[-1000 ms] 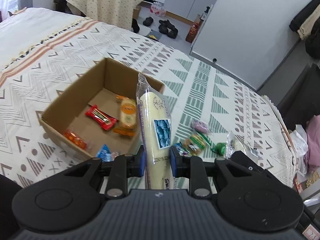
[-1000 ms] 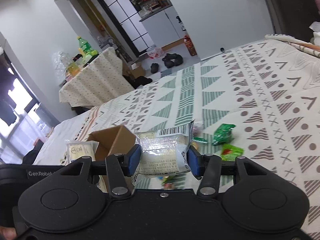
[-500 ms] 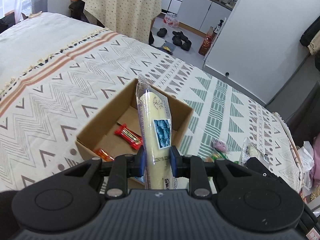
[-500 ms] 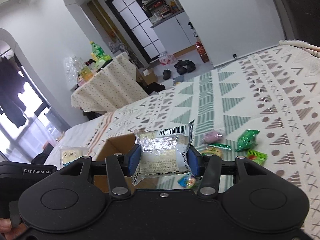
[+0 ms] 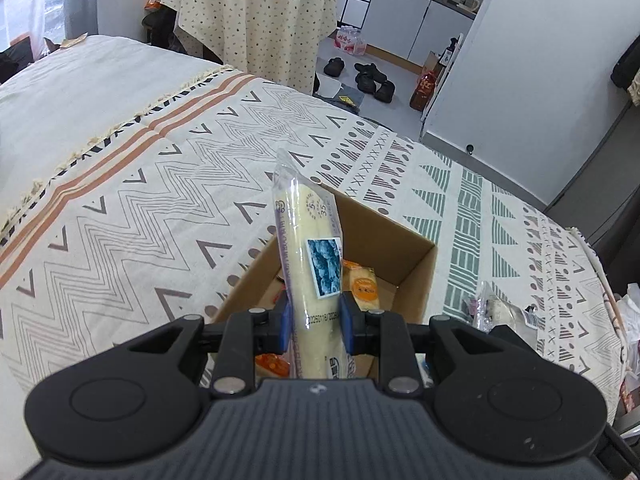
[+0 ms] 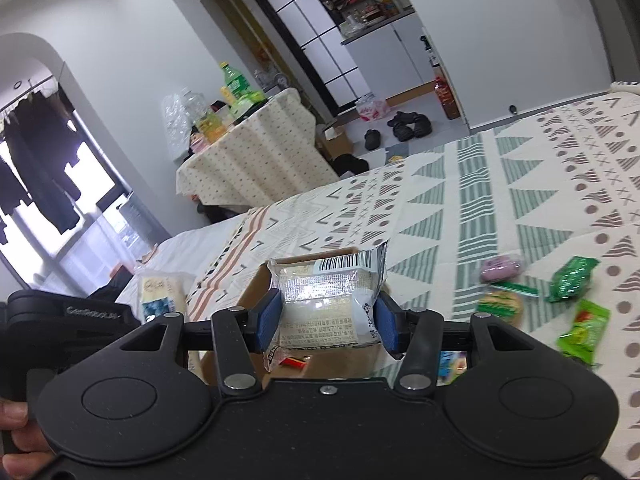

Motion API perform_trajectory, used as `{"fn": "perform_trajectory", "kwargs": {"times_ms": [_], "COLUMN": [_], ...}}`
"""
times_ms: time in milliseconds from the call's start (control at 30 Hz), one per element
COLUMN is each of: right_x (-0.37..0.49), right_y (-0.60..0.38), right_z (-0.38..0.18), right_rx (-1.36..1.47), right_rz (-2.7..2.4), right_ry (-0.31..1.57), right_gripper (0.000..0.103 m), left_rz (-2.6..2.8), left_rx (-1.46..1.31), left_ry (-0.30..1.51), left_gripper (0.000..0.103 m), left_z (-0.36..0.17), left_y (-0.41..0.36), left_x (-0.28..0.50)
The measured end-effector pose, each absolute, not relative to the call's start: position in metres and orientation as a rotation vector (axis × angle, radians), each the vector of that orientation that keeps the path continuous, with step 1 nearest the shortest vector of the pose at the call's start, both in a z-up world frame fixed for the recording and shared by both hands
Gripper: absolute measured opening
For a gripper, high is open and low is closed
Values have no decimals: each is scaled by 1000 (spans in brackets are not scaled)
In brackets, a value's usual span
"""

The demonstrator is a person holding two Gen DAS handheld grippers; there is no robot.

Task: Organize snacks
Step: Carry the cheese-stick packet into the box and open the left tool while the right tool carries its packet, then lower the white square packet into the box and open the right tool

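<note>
My left gripper [image 5: 313,320] is shut on a tall clear packet of pale yellow snack [image 5: 308,248] with a blue label, held upright over the near side of the open cardboard box [image 5: 416,264]. An orange-labelled packet [image 5: 362,286] lies inside the box. My right gripper [image 6: 327,322] is shut on a silvery square snack packet [image 6: 326,292] with a barcode, just above the box [image 6: 252,292]. A red wrapper [image 6: 294,361] shows on the box floor under it. The left gripper with its packet [image 6: 160,296] appears at the left of the right wrist view.
The box rests on a bed with a patterned cover [image 5: 160,184]. Several loose snacks lie on the cover at the right: green packets [image 6: 572,278], a pink one [image 6: 500,269], a striped one [image 6: 502,300]. A cloth-draped table [image 5: 256,20], shoes [image 5: 370,78] and cabinets stand beyond the bed.
Both grippers have moved toward the box with their packets still held. The box now sits low and centred under the fingers, and more of the room beyond the bed shows.
</note>
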State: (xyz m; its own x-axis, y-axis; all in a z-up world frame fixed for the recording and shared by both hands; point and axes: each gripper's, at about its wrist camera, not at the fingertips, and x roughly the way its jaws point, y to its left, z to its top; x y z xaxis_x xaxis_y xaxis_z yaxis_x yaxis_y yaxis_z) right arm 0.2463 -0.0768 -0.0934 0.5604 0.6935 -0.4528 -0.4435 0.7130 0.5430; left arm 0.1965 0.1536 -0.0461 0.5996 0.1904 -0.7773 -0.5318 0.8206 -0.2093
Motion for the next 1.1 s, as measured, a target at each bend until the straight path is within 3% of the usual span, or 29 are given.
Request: {"fn": "perform_trajectory", "kwargs": {"times_ms": [233,533,600,733,1000,1100], "right_x": [245,249,246,240,238,234], "right_y": [-60,-40,-35,-33,-63,-72], "right_z": [-87,-93,-93,-91,-84,-80], "right_rx": [369,375,372,372,411,399], "right_rz": [719,748,767,795,720,703], "right_ry": [701,729,723,716,732,742], "right_gripper": [49,49,50,68,70,77], "left_rz": [414,446,456,477,516,520], "left_rx": [-447,-439,-439,-435,-425,-416], "left_ry": [871,889,889,897,903,886], "left_gripper": [25,47,57,72,84,89], "left_z": [-57,-55,-55,-55,-46,-40], "left_y": [160,168,168,164,150,141], "left_x": [211,203,197,190,177,172]}}
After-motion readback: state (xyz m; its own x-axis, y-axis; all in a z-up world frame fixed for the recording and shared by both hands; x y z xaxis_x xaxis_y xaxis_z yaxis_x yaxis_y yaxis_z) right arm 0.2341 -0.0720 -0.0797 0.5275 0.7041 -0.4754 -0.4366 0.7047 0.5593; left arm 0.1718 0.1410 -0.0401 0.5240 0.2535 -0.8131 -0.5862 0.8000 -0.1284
